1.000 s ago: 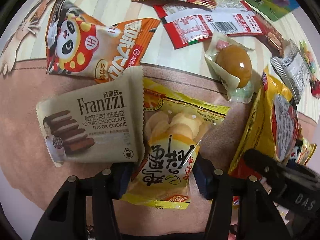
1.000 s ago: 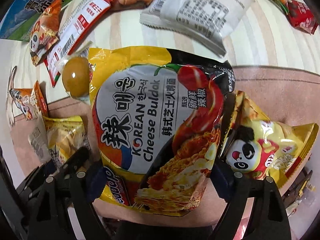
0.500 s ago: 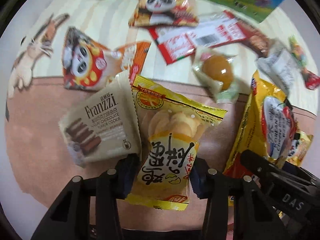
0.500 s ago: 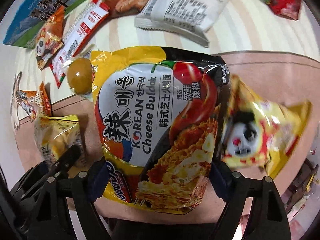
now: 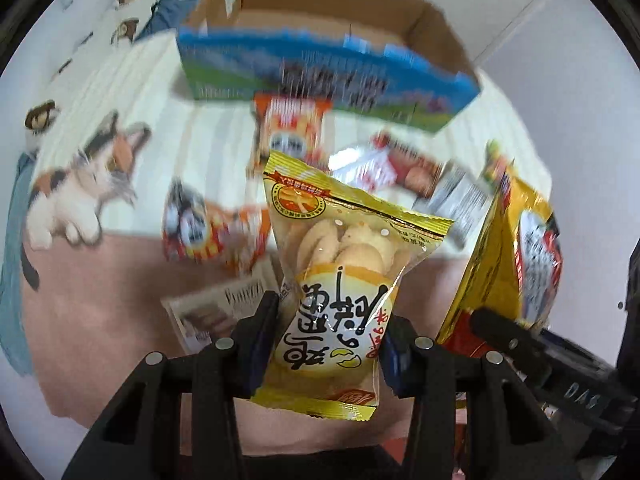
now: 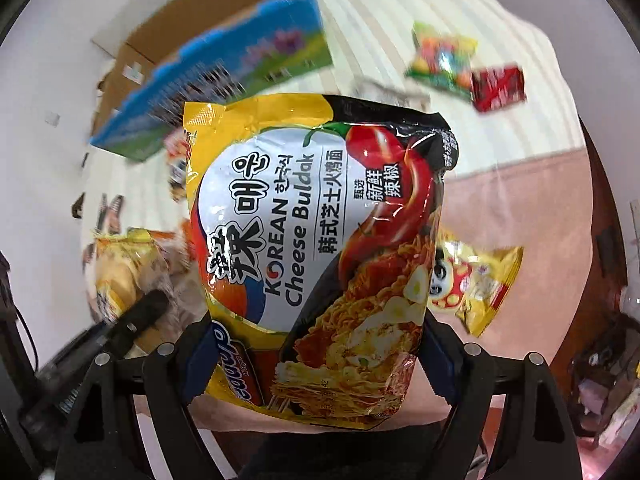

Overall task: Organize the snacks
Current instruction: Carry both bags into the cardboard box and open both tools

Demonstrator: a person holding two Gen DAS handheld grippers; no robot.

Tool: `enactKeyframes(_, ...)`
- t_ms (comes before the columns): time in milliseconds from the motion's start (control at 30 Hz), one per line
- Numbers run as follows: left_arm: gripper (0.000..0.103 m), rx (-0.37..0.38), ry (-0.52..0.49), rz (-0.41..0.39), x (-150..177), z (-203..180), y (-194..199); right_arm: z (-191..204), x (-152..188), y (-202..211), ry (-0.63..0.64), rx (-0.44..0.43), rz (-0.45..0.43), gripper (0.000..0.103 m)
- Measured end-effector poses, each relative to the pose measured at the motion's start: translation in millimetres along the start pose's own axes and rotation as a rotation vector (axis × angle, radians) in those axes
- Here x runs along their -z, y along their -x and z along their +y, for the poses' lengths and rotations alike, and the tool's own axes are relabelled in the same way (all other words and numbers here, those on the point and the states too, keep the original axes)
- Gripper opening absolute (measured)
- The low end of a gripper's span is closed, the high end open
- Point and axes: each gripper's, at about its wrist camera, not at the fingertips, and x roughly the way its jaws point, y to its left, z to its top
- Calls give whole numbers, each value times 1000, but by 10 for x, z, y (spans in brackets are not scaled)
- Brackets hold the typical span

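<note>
My left gripper (image 5: 326, 340) pinches the yellow biscuit packet (image 5: 340, 272) above the blurred, probably cookie, pack (image 5: 212, 312); my right gripper (image 6: 316, 360) clamps the Cheese Buldak noodle bag (image 6: 320, 240), the open cardboard box (image 6: 224, 40) beyond.

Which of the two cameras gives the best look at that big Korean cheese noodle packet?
The right wrist view: the noodle packet fills its centre, label readable, clamped in the right gripper. The left wrist view shows the packet only edge-on at its right side, blurred.

Left tool (image 5: 328, 344) clamped on yellow biscuit packet (image 5: 344, 280), cardboard box (image 5: 328, 52) beyond, cat-print cloth (image 5: 84, 184) below.
</note>
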Motion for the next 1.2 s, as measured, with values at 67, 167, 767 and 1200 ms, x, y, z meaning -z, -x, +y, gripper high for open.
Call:
enactKeyframes(67,42,0,0,-39,-117,-4,151,44,-57,175,5,-26,-22,87)
enactKeyframes(167,42,-3,4,-78,-413,-25,321,124,-217,377,16,-67,-46,87)
enactKeyframes(767,43,40,129,-1,-2811,84,-291,1100,-2527,231,155,-79,-102,87)
enactKeyframes(1200,43,38,240,221,-3625,518,-1420,1508,-3691,-1042,181,42,107,87)
